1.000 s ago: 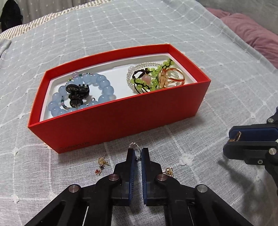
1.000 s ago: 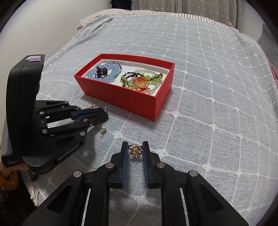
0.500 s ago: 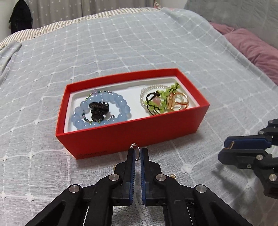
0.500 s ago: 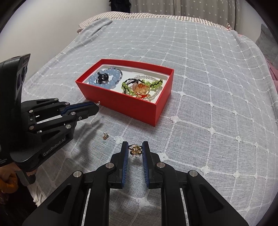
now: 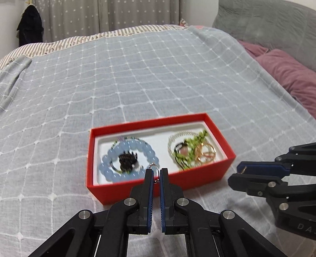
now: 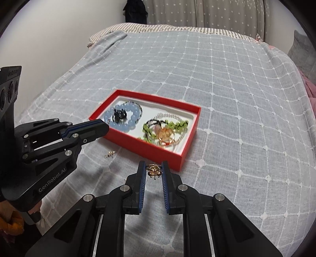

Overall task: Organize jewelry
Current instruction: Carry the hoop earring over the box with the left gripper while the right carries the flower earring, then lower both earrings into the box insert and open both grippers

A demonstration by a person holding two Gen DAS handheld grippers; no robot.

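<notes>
A red box [image 5: 197, 180] [image 6: 178, 160] with a white liner lies on the grey checked bedspread. It holds a blue bead bracelet [image 5: 126, 150] [image 6: 126, 116] around a black clip, and a green bead bracelet [image 5: 189, 156] [image 6: 167, 126] with gold rings. My left gripper [image 5: 156, 172] [image 6: 105, 123] is shut on a small silver earring [image 5: 155, 168] and holds it above the box's near left edge. My right gripper [image 6: 154, 165] [image 5: 240, 172] is shut on a gold earring [image 6: 154, 170], raised just before the box's near wall.
A small gold earring [image 6: 109, 154] lies loose on the bedspread, left of the box's near wall. Purple pillows [image 5: 286, 75] lie along the bed's right side. Curtains [image 5: 98, 15] and a dark hanging garment [image 5: 29, 29] are behind the bed.
Both grippers have risen from the bedspread with their earrings. The left gripper has moved forward to the box's near edge; the right has moved closer to the box.
</notes>
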